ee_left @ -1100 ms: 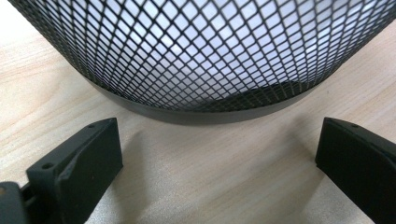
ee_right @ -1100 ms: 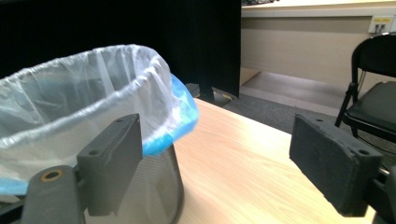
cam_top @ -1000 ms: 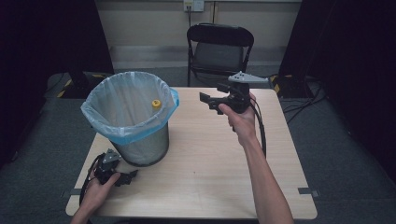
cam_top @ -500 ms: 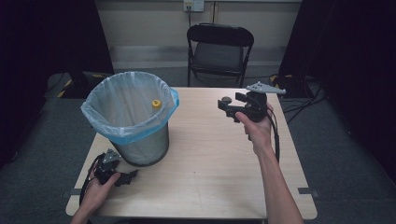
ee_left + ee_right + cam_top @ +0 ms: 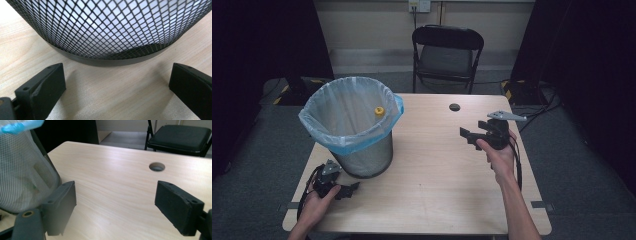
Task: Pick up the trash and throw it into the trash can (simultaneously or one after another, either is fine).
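On the table's [image 5: 432,200] left half stands our mesh bin [image 5: 357,145], lined with a pale bag [image 5: 342,115] that holds a small yellow object [image 5: 379,110]. Our left gripper [image 5: 348,189] rests on the wood just beside the bin's base [image 5: 110,58], jaws wide apart and empty. Our right gripper [image 5: 468,137] hangs above the right side, jaws spread, holding nothing. Behind it we see a cable hole [image 5: 455,107] and a folding chair [image 5: 447,52].

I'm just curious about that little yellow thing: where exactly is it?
In the high view, the small yellow object shows inside the lined mesh bin, against the liner near the far rim, on the table's left side.
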Available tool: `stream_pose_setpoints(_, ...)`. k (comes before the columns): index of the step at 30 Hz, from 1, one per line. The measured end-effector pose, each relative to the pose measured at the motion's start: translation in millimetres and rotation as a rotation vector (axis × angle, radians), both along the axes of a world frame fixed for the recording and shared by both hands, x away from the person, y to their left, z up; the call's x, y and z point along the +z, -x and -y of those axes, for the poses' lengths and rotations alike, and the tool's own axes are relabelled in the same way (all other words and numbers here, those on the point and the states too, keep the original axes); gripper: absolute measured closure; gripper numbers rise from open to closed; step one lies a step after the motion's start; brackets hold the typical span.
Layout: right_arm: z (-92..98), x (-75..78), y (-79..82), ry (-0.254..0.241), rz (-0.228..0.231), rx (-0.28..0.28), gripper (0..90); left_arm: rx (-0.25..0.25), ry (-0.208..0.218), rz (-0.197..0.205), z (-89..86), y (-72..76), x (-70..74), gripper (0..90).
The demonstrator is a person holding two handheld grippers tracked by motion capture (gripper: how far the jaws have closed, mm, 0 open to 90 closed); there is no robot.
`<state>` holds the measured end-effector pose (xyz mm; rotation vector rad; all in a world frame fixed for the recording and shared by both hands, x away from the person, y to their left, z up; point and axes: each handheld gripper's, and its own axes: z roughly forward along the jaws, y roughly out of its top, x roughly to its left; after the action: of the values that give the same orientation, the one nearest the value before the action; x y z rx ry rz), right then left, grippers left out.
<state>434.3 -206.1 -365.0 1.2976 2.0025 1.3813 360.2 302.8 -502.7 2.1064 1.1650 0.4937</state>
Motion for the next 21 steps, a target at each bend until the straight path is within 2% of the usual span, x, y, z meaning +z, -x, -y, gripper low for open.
stream_pose_setpoints(2,4.8,-6.1,3.0,0.005,-0.016,-0.016,16.0,0.0,0.001,0.0,0.0,0.0,0.0,0.2)
stream_pose_setpoints(6,15.9,-20.3,12.4,-0.004,-0.017,-0.06,15.6,0.0,0.0,0.0,0.0,0.0,0.0,0.2)
stream_pose_setpoints(12,25.9,-41.6,23.0,0.014,-0.041,-0.109,14.8,0.001,0.0,0.0,0.0,0.1,0.0,0.2)
stream_pose_setpoints(21,32.8,-72.0,30.1,0.088,-0.112,-0.13,15.2,0.002,0.003,0.0,0.2,0.3,0.0,0.2)
